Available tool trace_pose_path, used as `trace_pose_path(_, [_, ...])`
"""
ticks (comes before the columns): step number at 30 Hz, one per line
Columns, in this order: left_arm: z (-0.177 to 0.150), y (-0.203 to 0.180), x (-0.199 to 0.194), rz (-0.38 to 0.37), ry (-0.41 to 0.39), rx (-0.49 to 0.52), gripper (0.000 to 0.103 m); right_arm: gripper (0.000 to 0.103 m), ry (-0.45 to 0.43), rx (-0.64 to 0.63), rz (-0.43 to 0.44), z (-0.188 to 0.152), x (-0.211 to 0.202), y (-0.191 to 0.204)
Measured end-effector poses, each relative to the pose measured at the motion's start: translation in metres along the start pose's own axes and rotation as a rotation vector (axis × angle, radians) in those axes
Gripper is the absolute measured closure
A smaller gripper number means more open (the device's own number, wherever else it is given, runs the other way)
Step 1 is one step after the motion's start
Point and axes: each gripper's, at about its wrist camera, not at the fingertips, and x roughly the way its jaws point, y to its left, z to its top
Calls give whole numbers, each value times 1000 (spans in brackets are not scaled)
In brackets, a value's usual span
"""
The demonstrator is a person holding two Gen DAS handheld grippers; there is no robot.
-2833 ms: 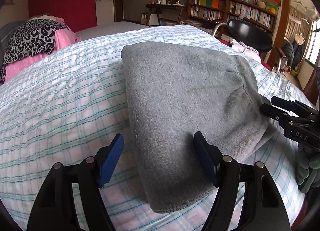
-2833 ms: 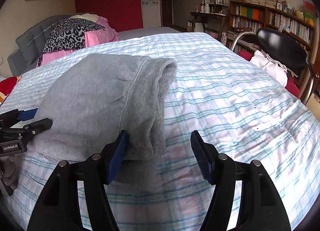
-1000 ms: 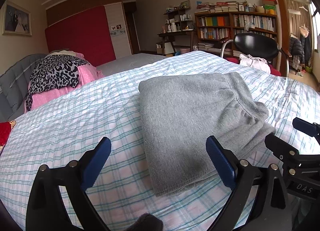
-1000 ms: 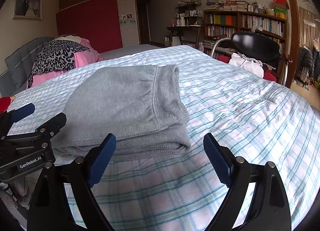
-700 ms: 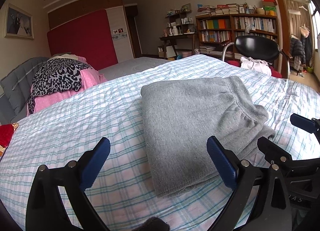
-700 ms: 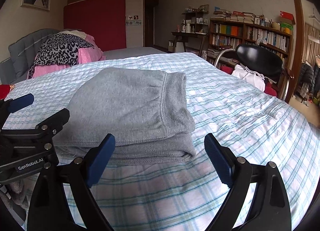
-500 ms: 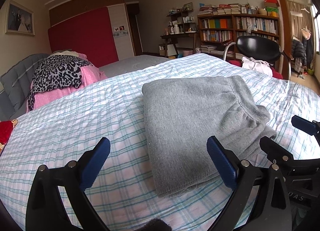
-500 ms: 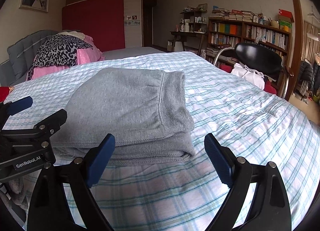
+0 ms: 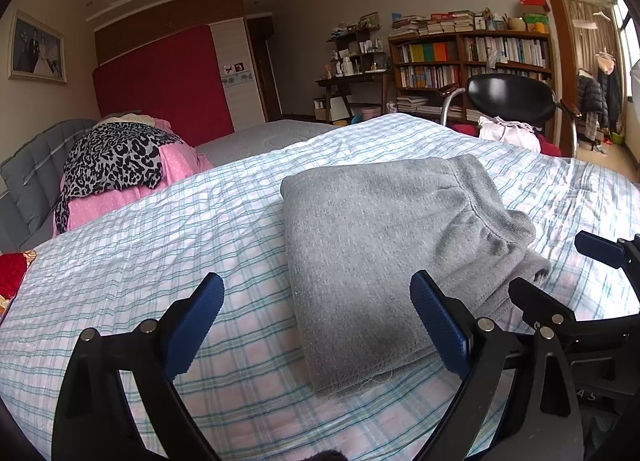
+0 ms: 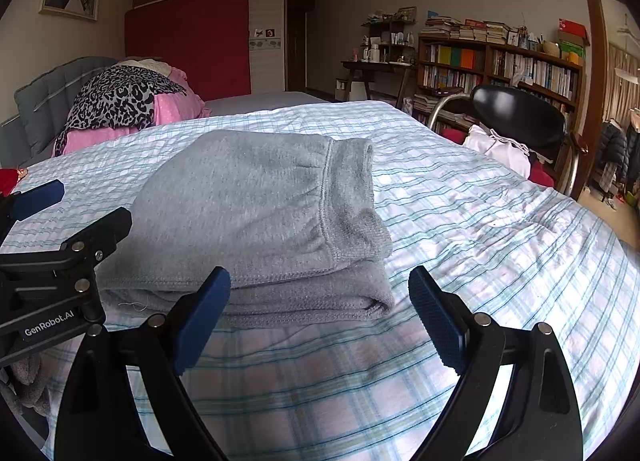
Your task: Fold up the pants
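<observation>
Bedroom scene: a big bed with a blue-and-white plaid sheet [image 9: 168, 229] fills most of both views. Far back there's a red wall panel [image 9: 164, 77], a loaded bookshelf [image 9: 472, 57] on the far right, and a black chair [image 9: 508, 97] just beside the bed's far right edge with some white cloth [image 10: 500, 149] bunched on its seat. On the far left sits a pink pillow [image 9: 120, 197] with a leopard-print cloth [image 9: 112, 157] draped over it, in front of a grey padded headboard [image 10: 48, 101]. A framed photo [image 9: 36, 47] hangs on the left wall.

The grey pants [image 9: 384, 245] are lying on the sheet folded into a thick rectangular stack, roughly mid-bed. The elastic waistband end is on the right side of the stack, and you can see the layers piled at the near edge in the right wrist view [image 10: 264, 221]. A couple of loose threads poke out at the near corner.

The left gripper [image 9: 316, 321] is spread wide with nothing between its blue pads, sitting near the stack's near left corner; its right pad overlaps the near edge of the pants in the picture, though I can't tell if it's actually touching. The right gripper [image 10: 320, 313] is also wide apart and holding nothing, just in front of the stack's near right corner, not touching the fabric. Each gripper shows up at the edge of the other's camera.
</observation>
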Motion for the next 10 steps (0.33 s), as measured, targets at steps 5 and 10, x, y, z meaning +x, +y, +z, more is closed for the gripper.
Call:
trace_pose_path(5, [0, 4, 3, 2, 18, -25, 9, 11, 5, 22, 3, -1, 0, -4])
trace_pose_path(10, [-1, 10, 11, 11, 50, -57, 9, 11, 5, 20, 3, -1, 0, -4])
